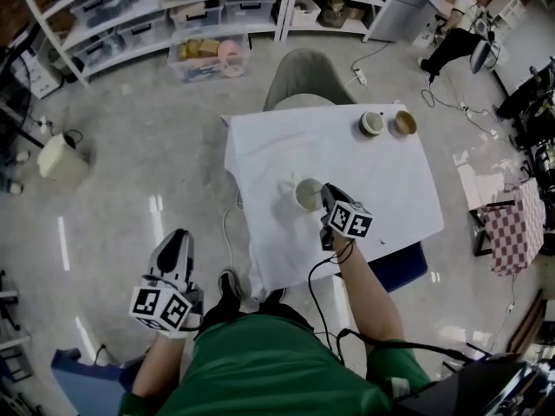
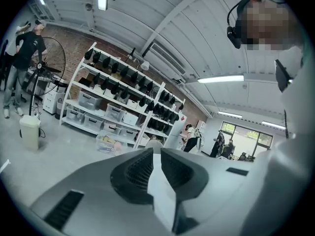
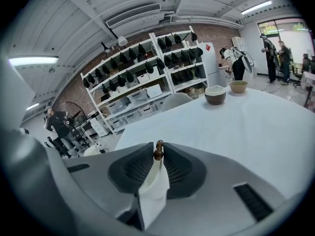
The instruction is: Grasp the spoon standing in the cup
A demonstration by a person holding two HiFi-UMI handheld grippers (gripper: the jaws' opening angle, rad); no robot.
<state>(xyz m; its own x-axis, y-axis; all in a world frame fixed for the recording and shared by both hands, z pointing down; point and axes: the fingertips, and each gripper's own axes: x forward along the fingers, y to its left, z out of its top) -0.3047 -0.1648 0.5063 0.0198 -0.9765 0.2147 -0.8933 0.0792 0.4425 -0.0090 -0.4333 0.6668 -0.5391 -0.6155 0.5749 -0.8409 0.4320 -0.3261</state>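
Observation:
A white cup stands near the middle of the table's white cloth. My right gripper sits right beside the cup's right rim. In the right gripper view the spoon's thin handle, ending in dark brown beads, stands upright between the pads. My right gripper is shut on it. The cup itself is hidden below the jaws in that view. My left gripper hangs off the table to the left, over the floor. Its jaws stand a narrow gap apart with nothing between them.
Two small bowls, one dark-rimmed and one tan, sit at the table's far right corner. A grey chair stands behind the table. Shelves with bins line the far wall. People stand in the background.

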